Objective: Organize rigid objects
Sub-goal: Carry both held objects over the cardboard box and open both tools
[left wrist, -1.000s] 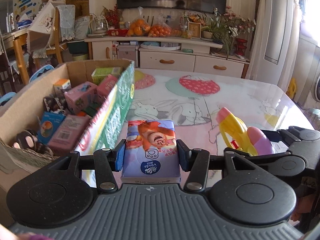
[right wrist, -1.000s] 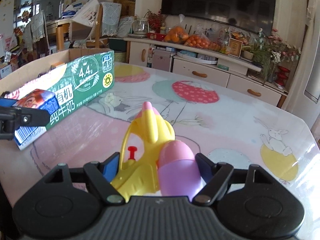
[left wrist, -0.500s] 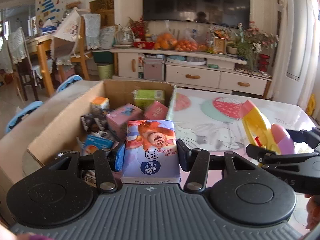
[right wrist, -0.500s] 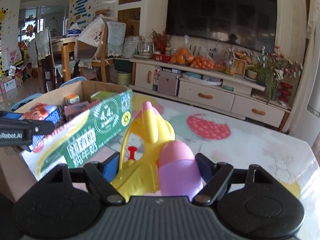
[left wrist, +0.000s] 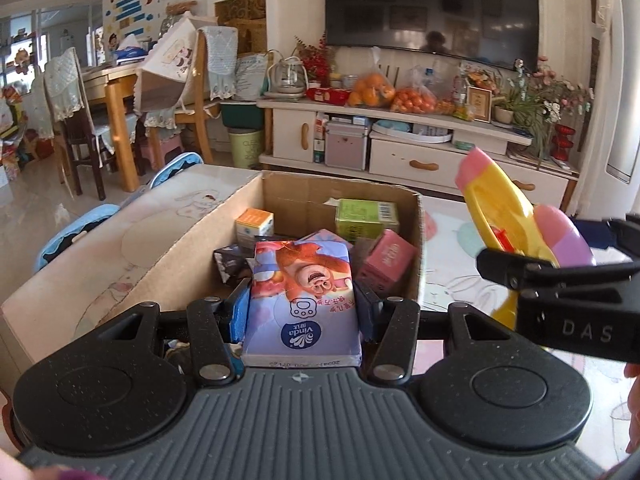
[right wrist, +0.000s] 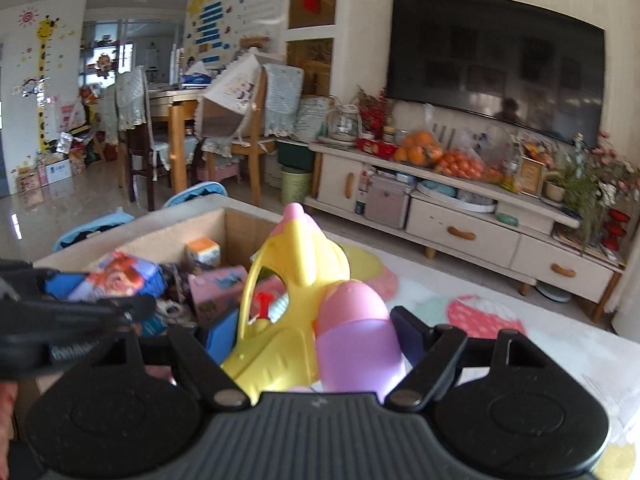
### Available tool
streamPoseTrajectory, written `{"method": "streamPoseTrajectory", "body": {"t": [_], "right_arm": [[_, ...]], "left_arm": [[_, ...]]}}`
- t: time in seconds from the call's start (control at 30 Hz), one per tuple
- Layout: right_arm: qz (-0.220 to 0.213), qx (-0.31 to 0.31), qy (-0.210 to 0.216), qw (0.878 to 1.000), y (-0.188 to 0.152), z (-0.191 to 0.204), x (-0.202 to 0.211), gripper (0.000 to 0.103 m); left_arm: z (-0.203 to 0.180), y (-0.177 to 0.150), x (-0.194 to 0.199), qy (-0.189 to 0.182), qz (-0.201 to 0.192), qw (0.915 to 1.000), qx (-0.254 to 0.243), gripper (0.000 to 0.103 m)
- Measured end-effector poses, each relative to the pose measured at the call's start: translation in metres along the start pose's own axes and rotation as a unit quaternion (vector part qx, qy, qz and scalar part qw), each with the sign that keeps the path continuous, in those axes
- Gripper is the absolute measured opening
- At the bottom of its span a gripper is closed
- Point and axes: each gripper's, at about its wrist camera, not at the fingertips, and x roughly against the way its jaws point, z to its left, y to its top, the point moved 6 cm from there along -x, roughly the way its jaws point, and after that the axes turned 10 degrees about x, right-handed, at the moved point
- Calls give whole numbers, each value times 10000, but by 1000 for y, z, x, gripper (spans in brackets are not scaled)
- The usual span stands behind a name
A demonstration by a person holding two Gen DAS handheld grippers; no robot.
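My left gripper [left wrist: 300, 312] is shut on a Vinda tissue pack [left wrist: 303, 300] with a cartoon bear print and holds it above the open cardboard box [left wrist: 192, 236]. The box holds several small cartons. My right gripper [right wrist: 308, 336] is shut on a yellow toy water gun [right wrist: 296, 280] with a pink and purple tank [right wrist: 356, 336], raised beside the box's right side. The toy gun also shows in the left wrist view [left wrist: 504, 216], and the tissue pack in the right wrist view [right wrist: 120, 276].
The box stands on a table with a rabbit-print cloth [right wrist: 500, 320]. Behind are a white TV cabinet [left wrist: 400, 148] with bags of oranges, a TV, and a dining table with chairs [left wrist: 120, 92] at the left.
Both grippers rose and moved left: the tissue pack went from beside the box to above its inside, and the toy gun went from the table to the box's right edge.
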Motion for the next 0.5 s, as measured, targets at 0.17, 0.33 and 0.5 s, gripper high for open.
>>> {"method": "streamPoseTrajectory", "body": {"t": [0.17, 0.33, 0.5], "right_arm": [[-13, 136, 151, 9998, 13, 13, -22, 80], [29, 212, 258, 9994, 20, 23, -43, 80], [25, 139, 357, 9993, 25, 31, -58, 80]], "left_arm": [[8, 2, -11, 93, 87, 9999, 104, 64], [17, 5, -20, 184, 155, 9995, 216, 63], [21, 6, -26, 234, 221, 9990, 318, 63]]}}
